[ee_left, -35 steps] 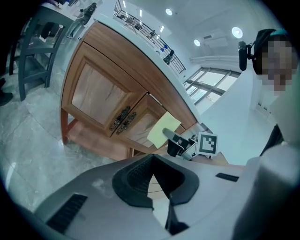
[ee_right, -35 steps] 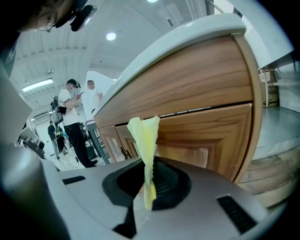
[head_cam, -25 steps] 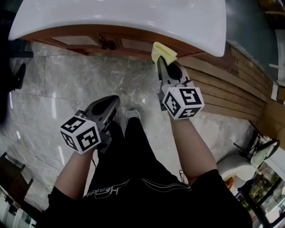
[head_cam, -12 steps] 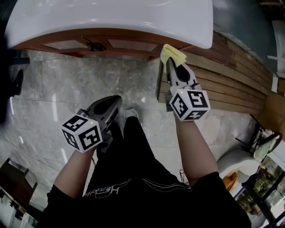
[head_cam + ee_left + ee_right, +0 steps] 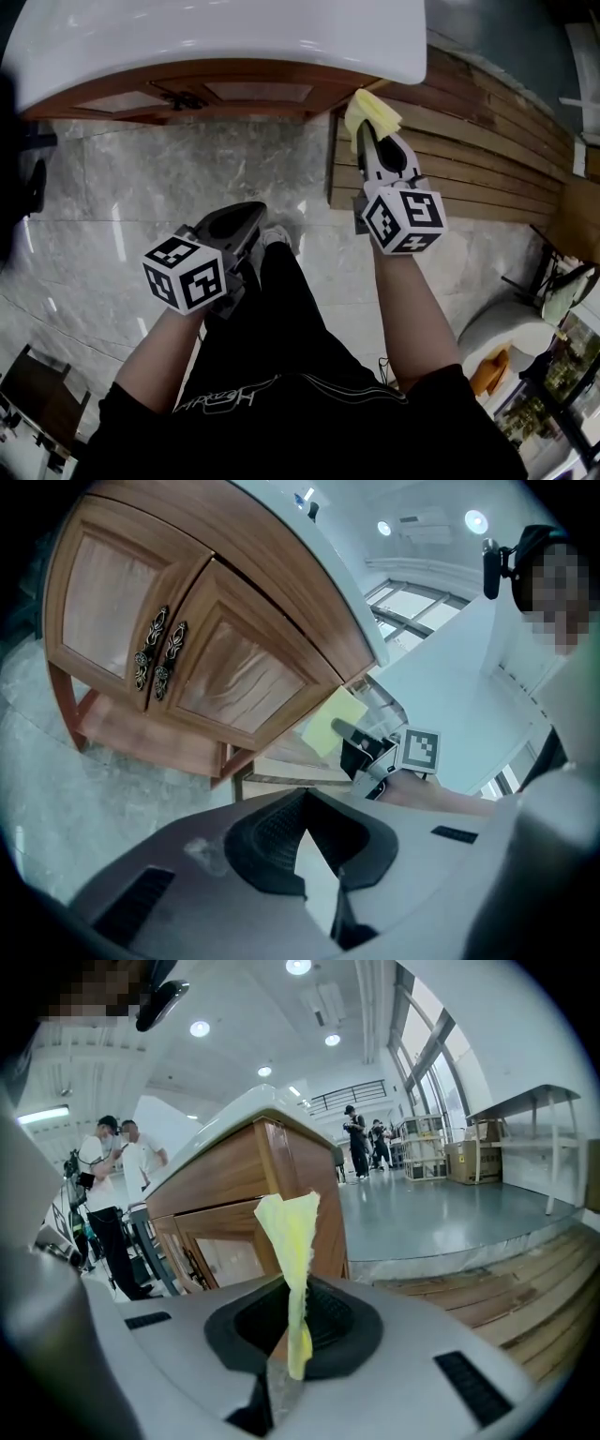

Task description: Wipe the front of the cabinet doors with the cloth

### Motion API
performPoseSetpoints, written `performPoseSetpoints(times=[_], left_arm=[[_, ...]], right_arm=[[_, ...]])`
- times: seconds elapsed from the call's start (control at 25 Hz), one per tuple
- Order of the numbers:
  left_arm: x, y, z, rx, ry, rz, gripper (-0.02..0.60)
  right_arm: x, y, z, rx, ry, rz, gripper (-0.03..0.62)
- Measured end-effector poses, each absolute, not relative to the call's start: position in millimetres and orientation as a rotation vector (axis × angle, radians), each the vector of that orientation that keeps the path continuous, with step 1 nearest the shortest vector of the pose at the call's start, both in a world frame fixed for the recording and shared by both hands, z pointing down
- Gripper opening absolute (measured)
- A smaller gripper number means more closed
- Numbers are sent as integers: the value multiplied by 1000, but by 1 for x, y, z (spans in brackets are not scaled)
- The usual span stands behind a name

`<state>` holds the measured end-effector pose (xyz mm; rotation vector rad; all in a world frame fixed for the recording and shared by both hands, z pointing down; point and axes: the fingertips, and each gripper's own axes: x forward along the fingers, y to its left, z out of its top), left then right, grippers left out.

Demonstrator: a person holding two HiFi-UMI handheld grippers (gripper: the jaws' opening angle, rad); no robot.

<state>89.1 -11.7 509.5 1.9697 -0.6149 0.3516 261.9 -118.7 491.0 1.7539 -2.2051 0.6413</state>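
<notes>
The wooden cabinet point(image 5: 225, 91) with a white top stands ahead of me; its two panelled doors point(image 5: 187, 649) carry dark ornate handles point(image 5: 155, 658). My right gripper point(image 5: 373, 141) is shut on a yellow cloth point(image 5: 370, 112), which sticks up from the jaws point(image 5: 291, 1232). It hangs just off the cabinet's right corner point(image 5: 281, 1176), apart from the doors. The left gripper view shows the cloth point(image 5: 333, 726) beside that corner. My left gripper point(image 5: 242, 217) is low over the floor, shut and holding nothing point(image 5: 305, 825).
Grey marble floor point(image 5: 169, 187) lies before the cabinet, and a raised wooden plank platform point(image 5: 469, 159) runs to the right. My legs and a shoe point(image 5: 277, 239) are below. People point(image 5: 108, 1194) stand behind the cabinet, and a metal table point(image 5: 525, 1110) is far right.
My right gripper with the cloth has slid right along the cabinet front to beyond its right corner. The cabinet has shifted left in the view. The left gripper has barely moved.
</notes>
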Motion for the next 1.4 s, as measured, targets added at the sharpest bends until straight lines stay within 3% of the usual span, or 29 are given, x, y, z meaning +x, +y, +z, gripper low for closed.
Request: performPoseSetpoints(times=[0.48,1.4], left_arm=[[77,-11,519,1968,-577,377,6],[-76,-30,540,1839,-734,316,6]], right_arm=[[239,-99,515,1719,-2175,685,41],[52,-136,549,1466,-2321,637,41]])
